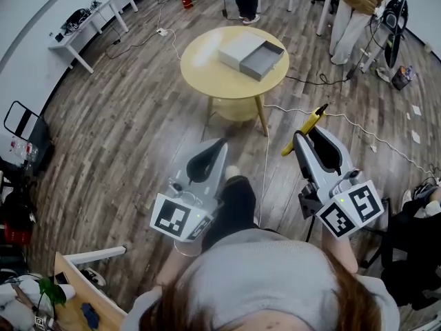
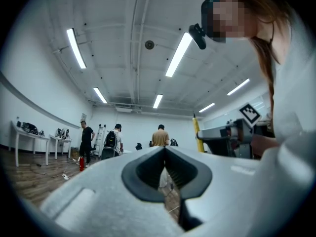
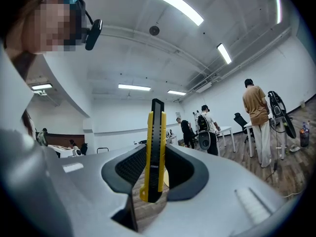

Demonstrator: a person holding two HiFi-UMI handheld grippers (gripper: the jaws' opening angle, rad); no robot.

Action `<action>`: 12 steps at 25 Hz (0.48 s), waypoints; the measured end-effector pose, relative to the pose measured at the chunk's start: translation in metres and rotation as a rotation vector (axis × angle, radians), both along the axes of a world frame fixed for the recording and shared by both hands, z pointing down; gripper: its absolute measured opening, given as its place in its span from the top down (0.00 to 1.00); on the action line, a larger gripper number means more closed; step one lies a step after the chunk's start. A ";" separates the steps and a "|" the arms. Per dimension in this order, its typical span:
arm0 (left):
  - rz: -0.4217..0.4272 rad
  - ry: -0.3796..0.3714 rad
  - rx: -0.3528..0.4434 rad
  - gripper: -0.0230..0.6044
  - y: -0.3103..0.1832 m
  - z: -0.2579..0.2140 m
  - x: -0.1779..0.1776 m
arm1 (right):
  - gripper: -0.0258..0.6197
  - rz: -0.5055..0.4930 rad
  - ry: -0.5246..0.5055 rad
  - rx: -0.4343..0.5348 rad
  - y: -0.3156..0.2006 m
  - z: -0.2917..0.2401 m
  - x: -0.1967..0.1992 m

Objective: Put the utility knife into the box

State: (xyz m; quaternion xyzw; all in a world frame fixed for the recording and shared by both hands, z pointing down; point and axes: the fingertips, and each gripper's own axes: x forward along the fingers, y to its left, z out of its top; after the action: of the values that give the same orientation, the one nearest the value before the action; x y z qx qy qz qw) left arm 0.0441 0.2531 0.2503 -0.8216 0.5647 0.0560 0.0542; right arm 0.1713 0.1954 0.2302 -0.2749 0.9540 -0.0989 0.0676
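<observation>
holding the utility knife pinched in the right gripper with its length jutting past the jaws, likely for dropping into the open box on the round table well ahead, with the left gripper closed, empty and aside.

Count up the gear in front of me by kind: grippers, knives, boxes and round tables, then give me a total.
Grippers: 2, the left gripper and the right gripper
Utility knife: 1, yellow, clamped in the right gripper's jaws
Box: 1, grey, slid open
Round table: 1, with the box on it
Total: 5
</observation>
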 end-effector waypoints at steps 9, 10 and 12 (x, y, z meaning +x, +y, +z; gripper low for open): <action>0.024 -0.004 0.007 0.96 -0.047 0.001 -0.014 | 0.77 0.006 0.018 0.001 -0.041 0.004 -0.017; 0.029 -0.005 0.008 0.96 -0.055 0.000 -0.016 | 0.77 0.008 0.017 0.001 -0.048 0.004 -0.020; 0.037 -0.008 0.009 0.96 -0.071 -0.001 -0.022 | 0.77 0.011 0.015 0.000 -0.064 0.003 -0.027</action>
State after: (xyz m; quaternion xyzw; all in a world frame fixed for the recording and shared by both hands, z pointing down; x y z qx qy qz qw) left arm 0.0217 0.1819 0.2496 -0.8319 0.5490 0.0562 0.0589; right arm 0.1439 0.1317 0.2327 -0.2808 0.9529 -0.0963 0.0613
